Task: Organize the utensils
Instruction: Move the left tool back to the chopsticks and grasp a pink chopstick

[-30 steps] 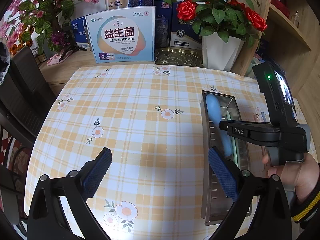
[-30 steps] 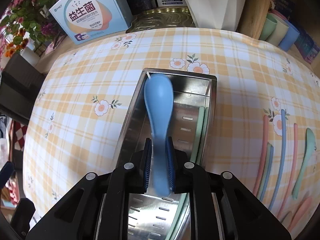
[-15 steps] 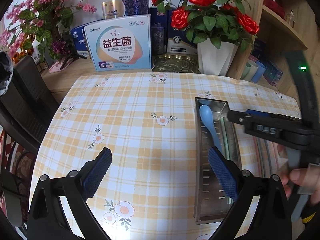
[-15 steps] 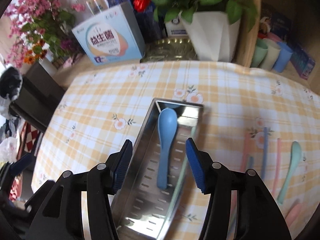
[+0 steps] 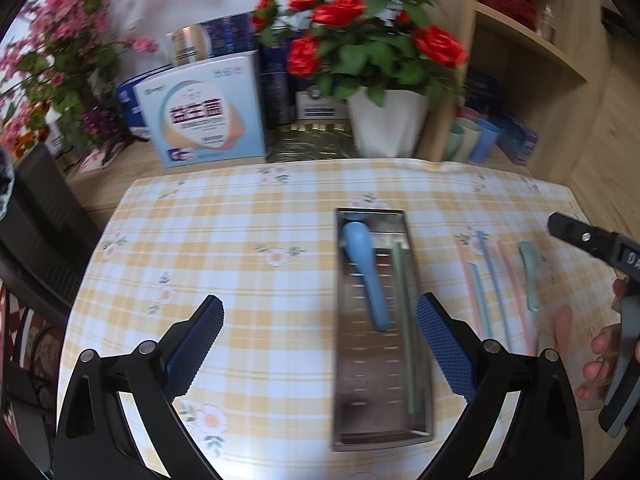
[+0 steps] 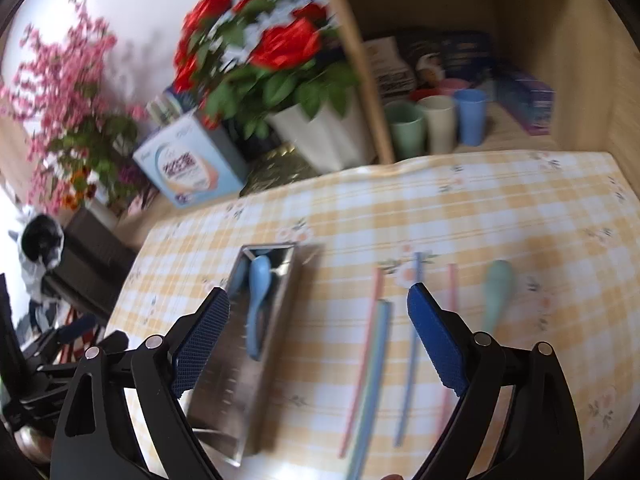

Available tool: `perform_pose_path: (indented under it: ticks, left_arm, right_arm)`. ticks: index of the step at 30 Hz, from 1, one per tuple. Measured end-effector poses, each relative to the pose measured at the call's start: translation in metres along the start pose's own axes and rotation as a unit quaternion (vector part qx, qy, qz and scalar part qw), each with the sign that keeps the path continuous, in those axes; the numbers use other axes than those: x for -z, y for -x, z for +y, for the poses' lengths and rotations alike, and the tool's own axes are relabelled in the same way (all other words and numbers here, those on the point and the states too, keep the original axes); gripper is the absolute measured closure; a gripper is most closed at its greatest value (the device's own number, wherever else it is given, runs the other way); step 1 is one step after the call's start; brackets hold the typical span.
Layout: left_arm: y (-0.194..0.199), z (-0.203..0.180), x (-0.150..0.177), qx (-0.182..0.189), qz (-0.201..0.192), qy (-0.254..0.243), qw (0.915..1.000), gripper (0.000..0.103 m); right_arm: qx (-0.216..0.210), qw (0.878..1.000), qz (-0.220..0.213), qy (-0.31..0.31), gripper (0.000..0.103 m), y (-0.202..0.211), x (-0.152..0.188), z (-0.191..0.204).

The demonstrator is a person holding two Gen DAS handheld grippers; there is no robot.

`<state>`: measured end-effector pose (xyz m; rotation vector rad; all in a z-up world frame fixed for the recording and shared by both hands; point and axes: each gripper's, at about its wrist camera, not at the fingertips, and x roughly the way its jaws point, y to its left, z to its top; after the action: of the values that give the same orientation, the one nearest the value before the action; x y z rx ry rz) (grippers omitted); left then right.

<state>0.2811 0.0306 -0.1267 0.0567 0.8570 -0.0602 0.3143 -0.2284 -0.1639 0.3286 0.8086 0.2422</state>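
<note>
Blue spoon (image 5: 366, 276) is lying in the steel tray (image 5: 424, 432). Right gripper (image 6: 318, 338) jaws are opening, nothing between them — next I'd line up over the green spoon (image 6: 495, 292) on the table (image 6: 500, 208). Left gripper (image 5: 320, 342) hangs open, empty.

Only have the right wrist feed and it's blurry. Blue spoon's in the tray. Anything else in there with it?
Observer: Yes. The left wrist view shows green chopsticks lying lengthwise in the tray, to the right of the blue spoon.
Operator: Left gripper holding anything?
Observer: No. It's open and empty, and its right-hand finger is over the tray's right edge.
Operator: Is the near end of the tray free? My finger hides it.
Observer: Mostly. The spoon fills the far half, and only the chopsticks run into the near half.
</note>
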Motion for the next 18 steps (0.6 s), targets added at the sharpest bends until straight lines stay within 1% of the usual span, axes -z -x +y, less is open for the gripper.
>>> perform_pose_path:
  ticks: [3, 4, 6, 8, 9, 11, 13, 15, 16, 18]
  left_arm:
    - [-0.005, -0.024, 0.001, 0.02, 0.005, -0.02, 0.9996, 0.008]
    - [-0.008, -0.038, 0.001, 0.033, 0.008, -0.03, 0.999, 0.009]
    - [-0.013, -0.056, 0.003, 0.047, 0.014, -0.044, 0.9978, 0.009]
    - [-0.023, -0.079, 0.007, 0.067, 0.026, -0.062, 0.9955, 0.009]
    - [-0.029, -0.089, 0.01, 0.074, 0.035, -0.068, 0.9943, 0.011]
    - [-0.045, -0.109, 0.017, 0.092, 0.058, -0.079, 0.991, 0.027]
    - [-0.066, -0.126, 0.025, 0.113, 0.092, -0.084, 0.9858, 0.065]
    - [-0.084, -0.134, 0.032, 0.126, 0.123, -0.077, 0.9813, 0.082]
    - [-0.095, -0.139, 0.036, 0.137, 0.136, -0.07, 0.9787, 0.086]
    - [-0.108, -0.144, 0.039, 0.14, 0.143, -0.067, 0.9775, 0.086]
  right_arm:
    - [0.011, 1.0, -0.023, -0.011, 0.016, 0.021, 0.005, -0.027]
    - [0.016, 0.999, -0.029, -0.015, 0.016, 0.027, 0.009, -0.038]
    - [0.026, 0.999, -0.029, -0.018, 0.016, 0.033, 0.016, -0.053]
    - [0.035, 0.999, -0.02, -0.021, 0.016, 0.036, 0.025, -0.069]
    - [0.043, 0.999, -0.016, -0.021, 0.016, 0.037, 0.029, -0.075]
    - [0.065, 0.998, -0.01, -0.022, 0.016, 0.039, 0.038, -0.088]
    - [0.068, 0.997, -0.006, -0.03, 0.015, 0.04, 0.047, -0.101]
    - [0.065, 0.997, -0.001, -0.046, 0.015, 0.04, 0.057, -0.115]
    - [0.064, 0.997, 0.001, -0.052, 0.015, 0.04, 0.061, -0.121]
    - [0.068, 0.996, 0.004, -0.062, 0.015, 0.038, 0.068, -0.133]
